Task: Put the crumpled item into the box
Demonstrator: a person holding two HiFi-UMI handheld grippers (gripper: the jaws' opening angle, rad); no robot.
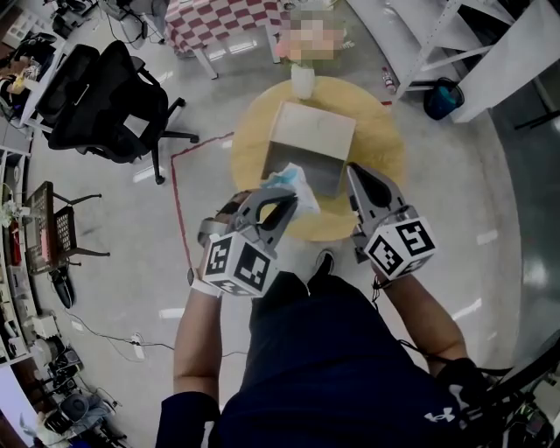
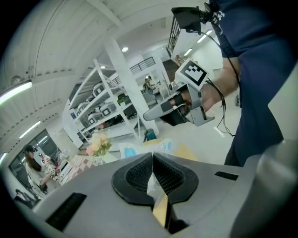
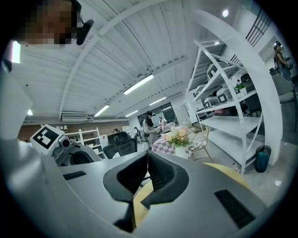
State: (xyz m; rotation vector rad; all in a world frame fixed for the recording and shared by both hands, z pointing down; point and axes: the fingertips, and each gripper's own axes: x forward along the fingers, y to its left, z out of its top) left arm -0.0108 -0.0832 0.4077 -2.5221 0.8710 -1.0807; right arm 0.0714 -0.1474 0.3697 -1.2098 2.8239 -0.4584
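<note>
The crumpled item [image 1: 294, 181], a white and pale-blue wad, hangs at the near left edge of the open cardboard box [image 1: 313, 131] on the round yellow table [image 1: 389, 149]. My left gripper [image 1: 289, 196] is shut on it. In the left gripper view a thin white strip of the item [image 2: 152, 182] is pinched between the closed pads [image 2: 139, 174]. My right gripper [image 1: 353, 171] is shut with nothing in it, held over the box's near right corner. It shows in the left gripper view as a grey gripper [image 2: 146, 115] in a hand.
A white vase of flowers [image 1: 302, 80] stands on the table behind the box. A black office chair [image 1: 105, 87] and a checkered table [image 1: 223, 17] stand to the left and back. White shelving [image 3: 223, 107] rises at the right. A red tape line [image 1: 179, 219] runs along the floor.
</note>
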